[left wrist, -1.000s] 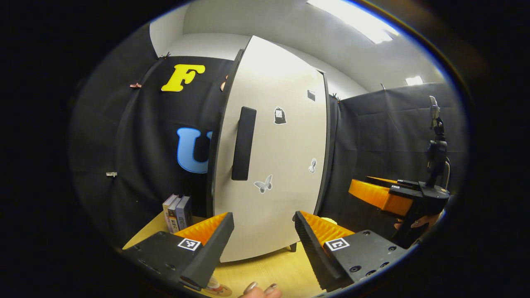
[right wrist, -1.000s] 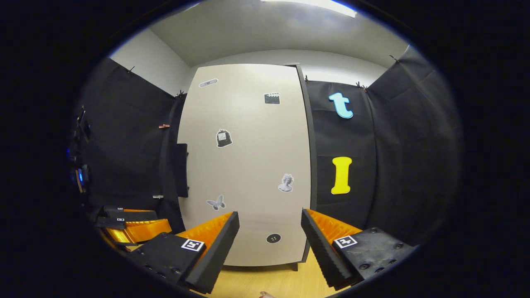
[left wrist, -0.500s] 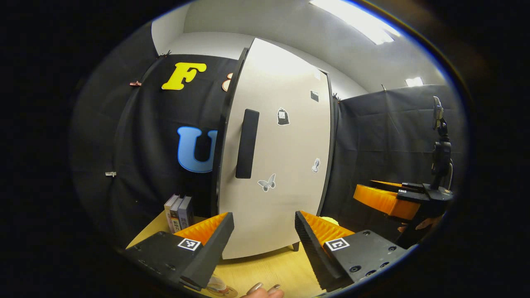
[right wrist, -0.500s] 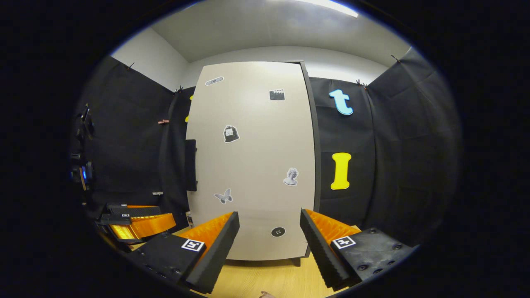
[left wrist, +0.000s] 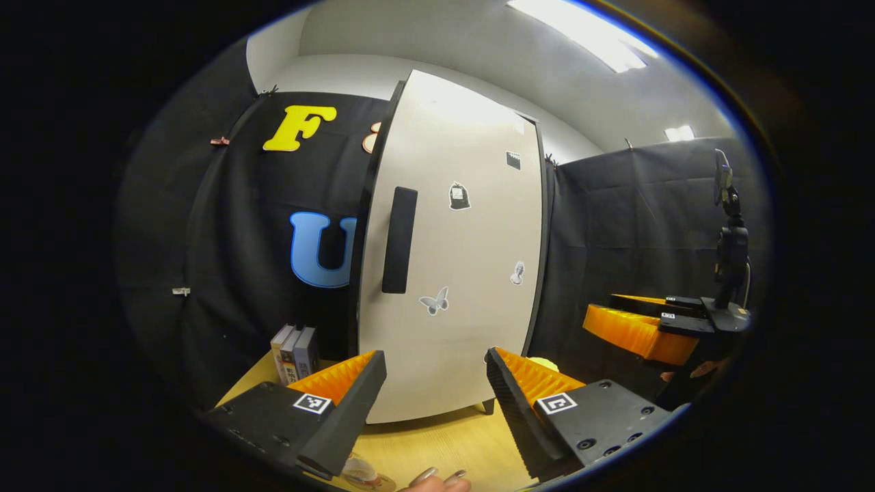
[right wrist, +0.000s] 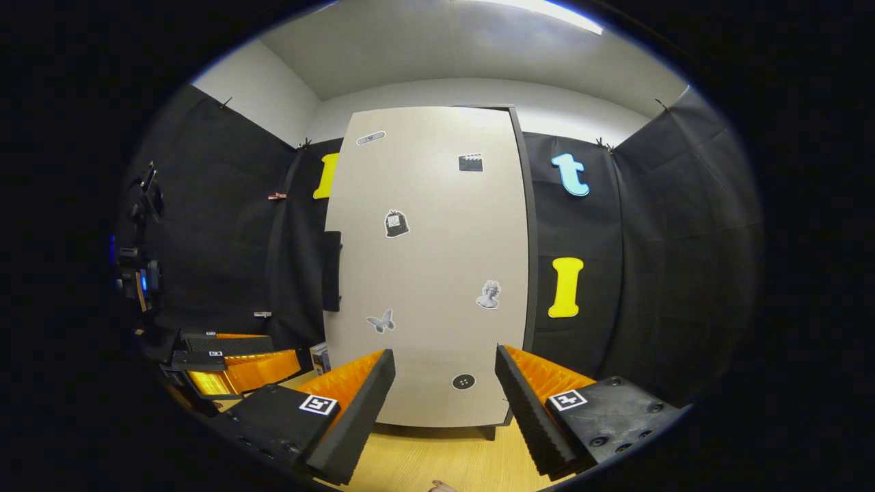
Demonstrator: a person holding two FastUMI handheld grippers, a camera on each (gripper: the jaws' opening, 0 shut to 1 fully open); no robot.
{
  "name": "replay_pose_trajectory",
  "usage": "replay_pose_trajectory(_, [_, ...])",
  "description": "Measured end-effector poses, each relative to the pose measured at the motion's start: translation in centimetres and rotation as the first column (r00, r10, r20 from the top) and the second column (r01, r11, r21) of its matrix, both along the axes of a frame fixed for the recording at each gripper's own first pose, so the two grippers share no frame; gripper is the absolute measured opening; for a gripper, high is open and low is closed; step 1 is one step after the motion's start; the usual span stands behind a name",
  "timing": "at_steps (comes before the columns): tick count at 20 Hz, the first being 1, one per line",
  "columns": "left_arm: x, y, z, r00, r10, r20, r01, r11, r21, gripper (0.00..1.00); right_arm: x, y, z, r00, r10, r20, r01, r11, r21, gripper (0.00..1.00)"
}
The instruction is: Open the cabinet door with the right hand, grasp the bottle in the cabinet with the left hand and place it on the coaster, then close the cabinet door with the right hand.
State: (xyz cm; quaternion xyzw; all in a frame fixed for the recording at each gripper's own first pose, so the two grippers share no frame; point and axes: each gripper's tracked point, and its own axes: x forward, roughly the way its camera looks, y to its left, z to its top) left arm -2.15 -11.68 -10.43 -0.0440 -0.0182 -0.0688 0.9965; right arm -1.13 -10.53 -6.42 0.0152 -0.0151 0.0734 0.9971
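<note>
Both grippers' fingers apart and empty, the stiff door (right wrist: 427, 266) ahead of the right gripper (right wrist: 444, 403) should swing lightly if taken by its black handle (right wrist: 331, 271) (up-left of the fingers), left gripper (left wrist: 434, 403) waiting.

right gripper (right wrist: 443, 383) shifted rightward; cabinet door (right wrist: 431, 273) now left of centre

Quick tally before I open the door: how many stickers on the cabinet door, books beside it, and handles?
Stickers on the cabinet door: 6, from the pill shape to the button
Books: 3
Handle: 1
Total: 10
</note>
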Motion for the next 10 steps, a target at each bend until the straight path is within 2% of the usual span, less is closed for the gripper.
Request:
replay_pose_trajectory(7, [-0.1, 0.1, -0.5, 1.000, 0.005, -0.017, -0.005, 1.000, -0.011, 0.94, -0.2, 0.0, 0.1, 1.000, -0.014, -0.002, 0.014, 1.000, -0.001, 0.96])
replay_pose_trajectory(10, [-0.3, 0.1, -0.5, 1.000, 0.005, -0.018, -0.005, 1.000, 0.003, 0.94, 0.0, -0.6, -0.9, 0.998, -0.047, -0.050, 0.047, 0.999, -0.001, 0.95])
